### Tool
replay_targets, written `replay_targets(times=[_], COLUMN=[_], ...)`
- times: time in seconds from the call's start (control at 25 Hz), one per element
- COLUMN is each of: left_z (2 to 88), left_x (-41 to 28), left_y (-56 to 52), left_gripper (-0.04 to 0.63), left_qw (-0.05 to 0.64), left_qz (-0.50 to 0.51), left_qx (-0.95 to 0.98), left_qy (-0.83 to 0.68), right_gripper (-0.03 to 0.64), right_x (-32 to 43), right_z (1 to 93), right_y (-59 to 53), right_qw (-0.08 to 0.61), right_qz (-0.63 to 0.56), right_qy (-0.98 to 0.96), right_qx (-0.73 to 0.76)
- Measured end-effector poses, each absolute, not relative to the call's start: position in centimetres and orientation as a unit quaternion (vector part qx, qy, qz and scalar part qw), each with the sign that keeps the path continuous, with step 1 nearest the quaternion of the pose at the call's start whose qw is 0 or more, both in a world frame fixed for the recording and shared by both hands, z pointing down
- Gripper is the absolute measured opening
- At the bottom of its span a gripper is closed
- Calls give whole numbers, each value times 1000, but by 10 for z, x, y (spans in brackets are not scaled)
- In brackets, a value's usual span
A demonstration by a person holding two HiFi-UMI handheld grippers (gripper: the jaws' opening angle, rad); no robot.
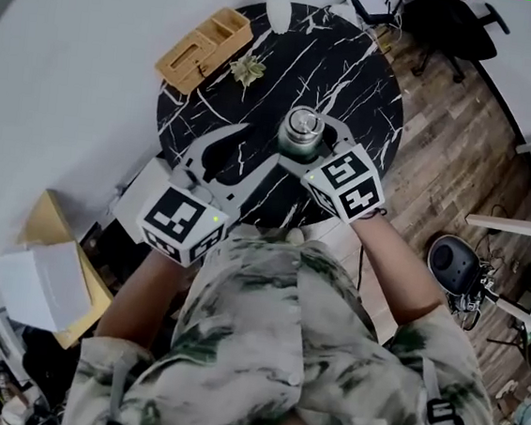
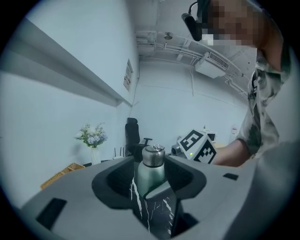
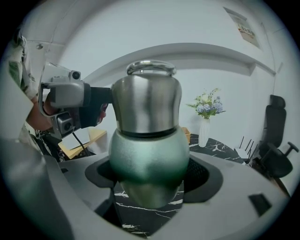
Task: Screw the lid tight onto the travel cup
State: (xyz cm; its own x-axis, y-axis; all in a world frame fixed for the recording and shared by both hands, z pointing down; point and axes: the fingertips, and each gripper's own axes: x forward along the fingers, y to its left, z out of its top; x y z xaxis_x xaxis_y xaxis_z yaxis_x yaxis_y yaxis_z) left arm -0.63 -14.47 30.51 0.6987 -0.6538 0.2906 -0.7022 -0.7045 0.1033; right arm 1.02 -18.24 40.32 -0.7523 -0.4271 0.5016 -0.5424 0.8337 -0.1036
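Round black marble table (image 1: 354,84) carries the green travel cup (image 3: 149,159) upright toward its near edge, steel lid (image 3: 146,101) on top, right gripper (image 1: 303,143) clamped round the body, left gripper (image 1: 258,148) just left, jaws spread, gripping nothing.

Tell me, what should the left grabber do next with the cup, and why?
Probably ease the left gripper forward so its open jaws go around the lid. The lid already sits on the travel cup, the right gripper seems to steady its body, and the left jaws stand apart, short of it.
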Motion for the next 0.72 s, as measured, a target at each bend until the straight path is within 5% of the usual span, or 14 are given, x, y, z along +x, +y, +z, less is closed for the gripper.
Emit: replay_targets(times=[0.72], left_z=[286], left_x=[33], left_y=[-145], left_gripper=[247], left_qw=[52], left_qz=[146], left_qx=[902], left_qy=[-402], right_gripper=[394], right_x=[-5], right_z=[374], right_y=[-148], right_qw=[243], right_qz=[106], right_qy=[-937], right_qx=[229])
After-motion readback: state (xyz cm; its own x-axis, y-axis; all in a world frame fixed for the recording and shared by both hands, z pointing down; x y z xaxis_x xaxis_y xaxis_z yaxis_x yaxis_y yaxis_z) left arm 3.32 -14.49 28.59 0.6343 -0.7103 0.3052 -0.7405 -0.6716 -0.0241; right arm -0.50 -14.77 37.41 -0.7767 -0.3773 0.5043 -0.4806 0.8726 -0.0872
